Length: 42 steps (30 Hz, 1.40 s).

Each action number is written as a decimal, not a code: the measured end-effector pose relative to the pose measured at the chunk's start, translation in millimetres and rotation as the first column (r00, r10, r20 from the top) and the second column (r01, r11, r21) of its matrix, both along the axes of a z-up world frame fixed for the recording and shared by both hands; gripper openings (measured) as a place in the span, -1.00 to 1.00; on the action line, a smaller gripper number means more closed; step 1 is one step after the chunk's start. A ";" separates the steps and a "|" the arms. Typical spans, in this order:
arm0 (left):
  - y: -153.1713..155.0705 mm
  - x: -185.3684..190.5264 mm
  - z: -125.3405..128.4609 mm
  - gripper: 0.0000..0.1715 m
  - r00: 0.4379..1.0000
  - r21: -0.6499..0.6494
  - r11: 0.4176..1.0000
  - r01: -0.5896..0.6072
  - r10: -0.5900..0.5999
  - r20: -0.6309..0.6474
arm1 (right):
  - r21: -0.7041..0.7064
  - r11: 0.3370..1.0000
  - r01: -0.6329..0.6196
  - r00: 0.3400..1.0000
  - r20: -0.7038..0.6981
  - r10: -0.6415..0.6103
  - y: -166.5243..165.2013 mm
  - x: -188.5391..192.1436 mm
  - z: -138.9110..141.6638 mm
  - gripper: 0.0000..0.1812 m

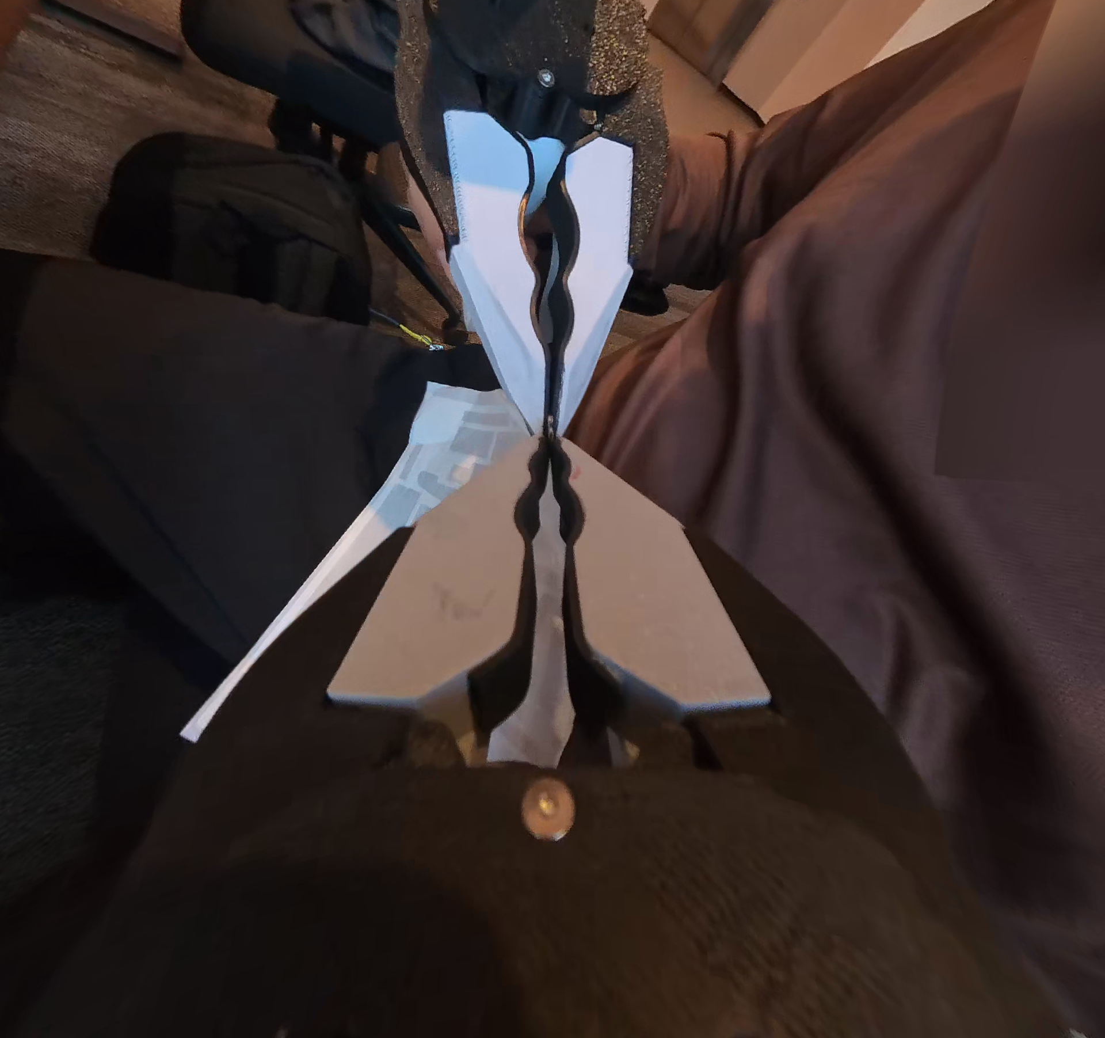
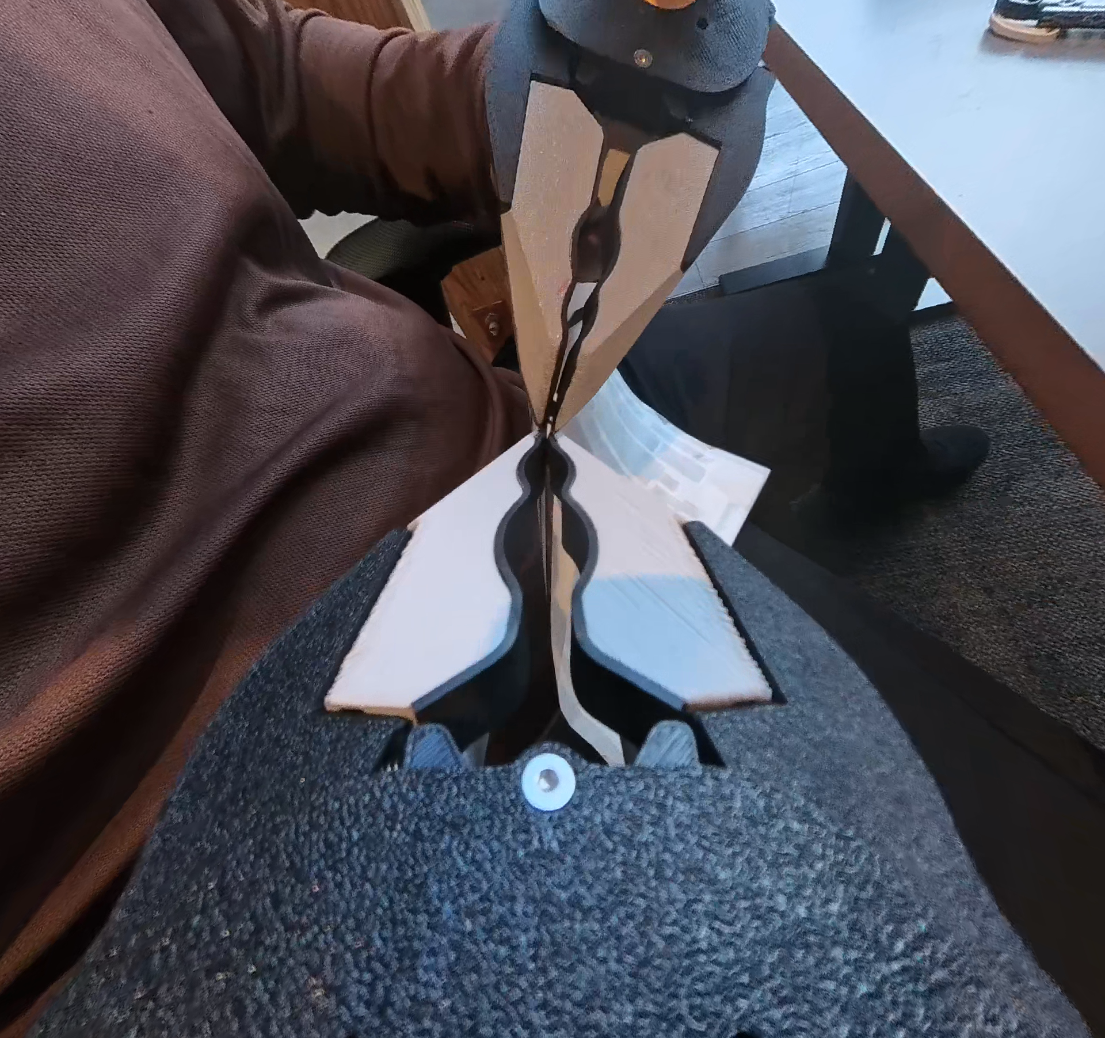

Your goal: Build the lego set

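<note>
My left gripper (image 1: 549,448) and my right gripper (image 1: 550,411) meet tip to tip in the air above a person's lap. Both are shut on the upper edge of a white printed paper (image 1: 454,453), which hangs down below them. A white strip of it runs between the jaws in each view. In the right wrist view, the right gripper (image 2: 545,447) is at the bottom and the left gripper (image 2: 547,414) comes in from the top, with the paper (image 2: 675,471) spreading out to the right. A small partly built grey and black lego model (image 2: 1046,10) lies on the white table.
A person's brown sleeve (image 2: 209,291) and black trousers (image 1: 179,411) are close on both sides. The white table's brown edge (image 2: 933,220) runs along the right. A black backpack (image 1: 227,220) and a black chair (image 1: 281,22) stand on the carpet. Only a small space, under 4 cm, lies between the two pairs of fingers.
</note>
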<state>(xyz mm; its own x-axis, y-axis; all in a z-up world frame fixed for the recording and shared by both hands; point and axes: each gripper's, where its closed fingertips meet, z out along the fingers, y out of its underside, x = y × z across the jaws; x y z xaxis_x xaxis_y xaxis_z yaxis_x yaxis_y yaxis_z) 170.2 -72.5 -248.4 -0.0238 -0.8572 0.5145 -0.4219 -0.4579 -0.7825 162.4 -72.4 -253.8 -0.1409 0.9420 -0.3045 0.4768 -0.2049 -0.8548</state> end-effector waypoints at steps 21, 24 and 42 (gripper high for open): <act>7.5 1.9 -4.0 -1.00 0.991 -0.115 0.986 -0.119 0.125 0.045 | 0.063 0.998 0.030 0.999 0.014 -0.031 8.0 0.4 -7.0 -1.00; 13.5 0.9 -7.9 -1.00 0.976 -0.227 0.955 -0.191 0.210 0.060 | 0.199 0.976 0.086 0.995 0.031 -0.094 18.0 0.9 -10.4 -0.92; 17.1 3.5 -15.9 -1.00 0.968 -0.287 0.932 -0.223 0.246 0.045 | 0.273 0.958 0.088 0.995 0.028 -0.099 20.6 2.6 -11.3 -0.99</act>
<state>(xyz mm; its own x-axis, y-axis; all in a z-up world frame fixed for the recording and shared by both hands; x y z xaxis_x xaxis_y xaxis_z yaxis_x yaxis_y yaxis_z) 173.7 -55.4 -264.3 0.1106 -0.6667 0.7370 -0.2185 -0.7398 -0.6364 165.1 -51.9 -265.1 -0.0411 0.9984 -0.0400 0.5022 -0.0140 -0.8647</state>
